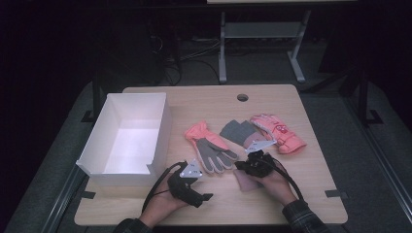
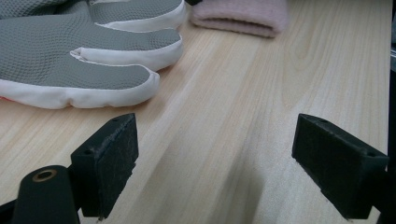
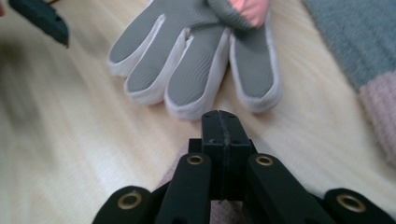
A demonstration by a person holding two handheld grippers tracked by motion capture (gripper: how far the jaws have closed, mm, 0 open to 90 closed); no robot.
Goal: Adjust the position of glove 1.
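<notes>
**Two grippers flank a glove at the near edge**

Two grippers work near a pink glove (image 1: 210, 146), palm-up at mid-table. The left gripper (image 1: 206, 196), jaws wide apart, rests near-left of it. The right gripper (image 1: 241, 166), jaws pressed together, sits over a pale pink cloth (image 1: 246, 181), just right of the glove's fingertips.

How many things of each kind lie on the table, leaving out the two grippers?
Padded gloves: 2, one palm up, one pink side up
Knitted pieces: 2, one grey with a pink end, one pink by the right gripper
White box: 1
Total: 5
</notes>
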